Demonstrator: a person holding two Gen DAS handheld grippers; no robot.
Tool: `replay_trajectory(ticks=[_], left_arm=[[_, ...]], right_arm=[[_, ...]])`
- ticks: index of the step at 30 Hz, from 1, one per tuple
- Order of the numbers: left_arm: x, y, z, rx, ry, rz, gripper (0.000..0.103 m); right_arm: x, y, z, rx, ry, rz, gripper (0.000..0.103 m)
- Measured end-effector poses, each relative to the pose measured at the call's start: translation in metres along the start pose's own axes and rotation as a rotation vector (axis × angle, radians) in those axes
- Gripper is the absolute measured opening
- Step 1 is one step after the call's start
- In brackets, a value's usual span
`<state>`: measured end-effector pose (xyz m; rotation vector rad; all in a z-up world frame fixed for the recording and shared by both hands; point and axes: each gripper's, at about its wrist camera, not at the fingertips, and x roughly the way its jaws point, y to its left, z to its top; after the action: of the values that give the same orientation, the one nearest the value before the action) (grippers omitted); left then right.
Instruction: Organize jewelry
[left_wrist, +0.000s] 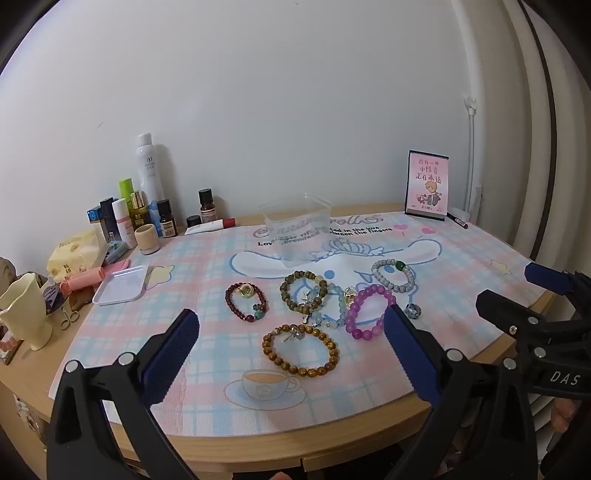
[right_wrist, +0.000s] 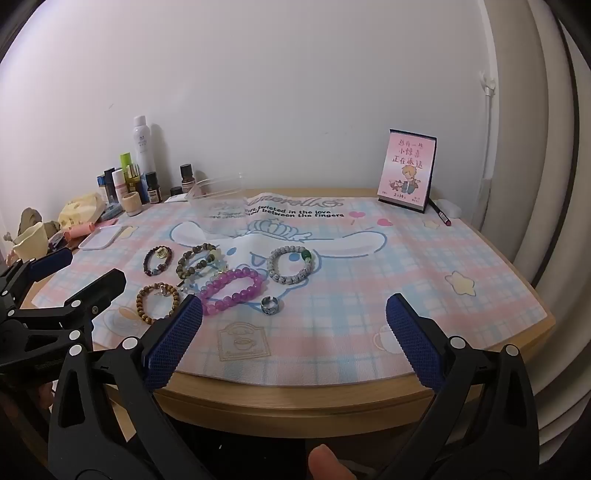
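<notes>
Several bead bracelets lie on the pastel plaid mat (left_wrist: 207, 280): a dark red one (left_wrist: 246, 301), an olive one (left_wrist: 303, 292), a pale blue one (left_wrist: 337, 310), a purple one (left_wrist: 369, 312), a grey one with a green bead (left_wrist: 393, 275) and a golden-brown one (left_wrist: 301, 350). A silver ring (left_wrist: 413, 310) lies beside the purple bracelet (right_wrist: 232, 291). A clear plastic box (left_wrist: 297, 229) stands behind them. My left gripper (left_wrist: 291, 336) is open above the near bracelets. My right gripper (right_wrist: 293, 321) is open and empty above the mat's front, right of the ring (right_wrist: 270, 305).
Cosmetic bottles (left_wrist: 149, 173), a small cup (left_wrist: 147, 239), a tissue pack (left_wrist: 77, 254) and a white tray (left_wrist: 120, 285) crowd the left side. A pink desk calendar (left_wrist: 427, 184) and a pen (left_wrist: 458, 219) stand at the back right. The wooden table edge (right_wrist: 295, 402) is near.
</notes>
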<state>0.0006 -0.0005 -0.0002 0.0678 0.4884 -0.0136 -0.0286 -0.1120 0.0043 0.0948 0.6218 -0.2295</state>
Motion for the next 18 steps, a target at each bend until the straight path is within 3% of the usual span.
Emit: replay_trajectory(ticks=[18], left_arm=[[-0.0038, -0.0022, 0.003, -0.008, -0.012, -0.007, 0.098]], right_arm=[[0.0006, 0.0001, 0.0012, 0.003, 0.003, -0.003, 0.095]])
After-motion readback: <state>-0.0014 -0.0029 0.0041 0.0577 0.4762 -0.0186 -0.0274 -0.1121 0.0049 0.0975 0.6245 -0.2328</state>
